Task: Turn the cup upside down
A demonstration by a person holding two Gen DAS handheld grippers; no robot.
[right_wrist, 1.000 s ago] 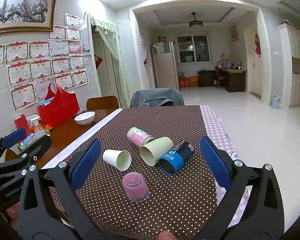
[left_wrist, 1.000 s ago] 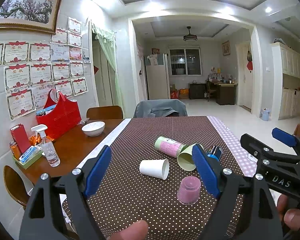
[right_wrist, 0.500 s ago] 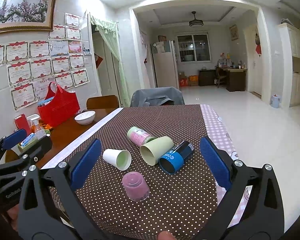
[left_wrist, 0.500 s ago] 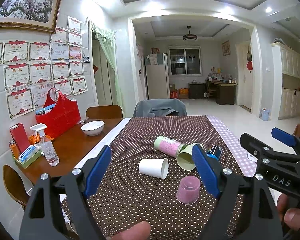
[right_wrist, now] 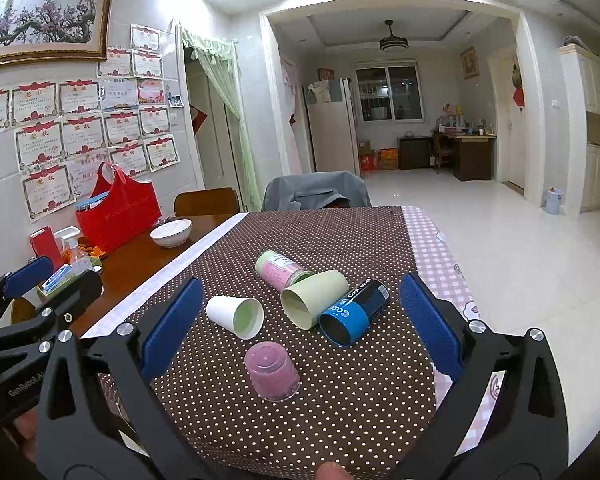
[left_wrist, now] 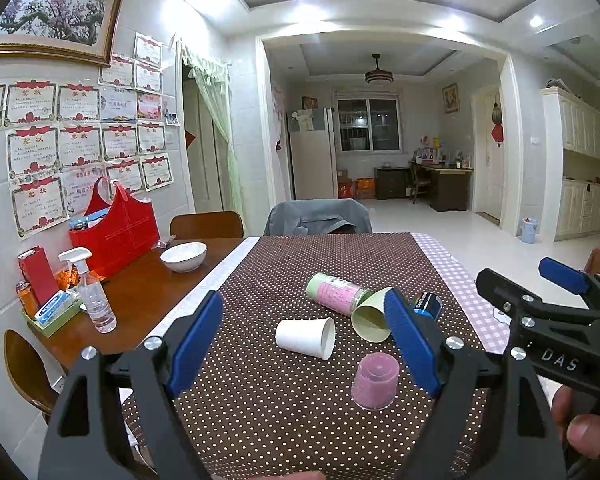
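A pink plastic cup (left_wrist: 375, 380) (right_wrist: 271, 370) stands upside down on the brown dotted tablecloth (left_wrist: 284, 408) (right_wrist: 340, 400). Behind it several cups lie on their sides: a white paper cup (left_wrist: 306, 337) (right_wrist: 236, 316), a pale green cup (left_wrist: 370, 320) (right_wrist: 312, 298), a pink-and-green cup (left_wrist: 336, 294) (right_wrist: 282, 270) and a blue cup (left_wrist: 428, 305) (right_wrist: 354, 312). My left gripper (left_wrist: 304, 344) is open and empty, held above the table's near edge. My right gripper (right_wrist: 300, 328) is open and empty, to its right. Each also shows in the other's view, the right (left_wrist: 556, 304) and the left (right_wrist: 32, 300).
On the bare wooden table at the left stand a white bowl (left_wrist: 183, 256) (right_wrist: 171, 232), a red bag (left_wrist: 114, 232) (right_wrist: 118, 212), a spray bottle (left_wrist: 92, 296) and a small tray of items (left_wrist: 48, 308). A chair with a grey jacket (left_wrist: 318, 218) stands at the far end.
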